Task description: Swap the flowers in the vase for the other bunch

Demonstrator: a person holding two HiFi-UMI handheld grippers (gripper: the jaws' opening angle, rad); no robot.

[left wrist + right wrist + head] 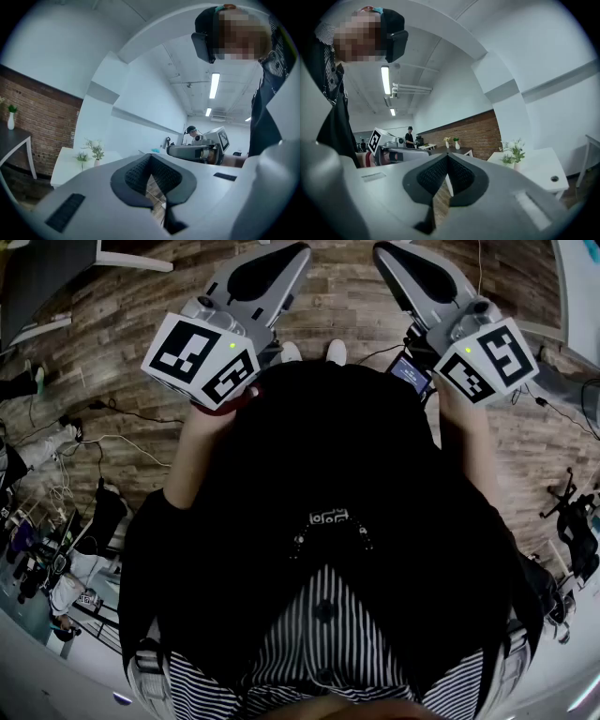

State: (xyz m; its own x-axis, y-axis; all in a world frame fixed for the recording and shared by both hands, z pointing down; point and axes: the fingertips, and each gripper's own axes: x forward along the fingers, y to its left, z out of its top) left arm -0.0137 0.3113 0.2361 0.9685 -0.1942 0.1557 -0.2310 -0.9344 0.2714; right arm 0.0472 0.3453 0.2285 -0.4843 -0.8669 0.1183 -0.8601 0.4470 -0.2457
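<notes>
On a white table (63,164), far off at the left of the left gripper view, stands a vase of white flowers (97,151) with a smaller green bunch (82,158) beside it. The right gripper view shows the same flowers (515,151), smaller bunch (506,160) and table (541,171) at its right. My left gripper (286,259) (150,157) is shut and holds nothing. My right gripper (389,257) (447,157) is shut and empty too. Both are held out level in front of my body over the wooden floor, far from the flowers.
A dark table (11,137) by the brick wall bears a small white vase (10,121); two vases (452,143) show on it in the right gripper view. A person in a cap (409,136) stands far back. Cables (112,442) and chair bases lie on the wood floor.
</notes>
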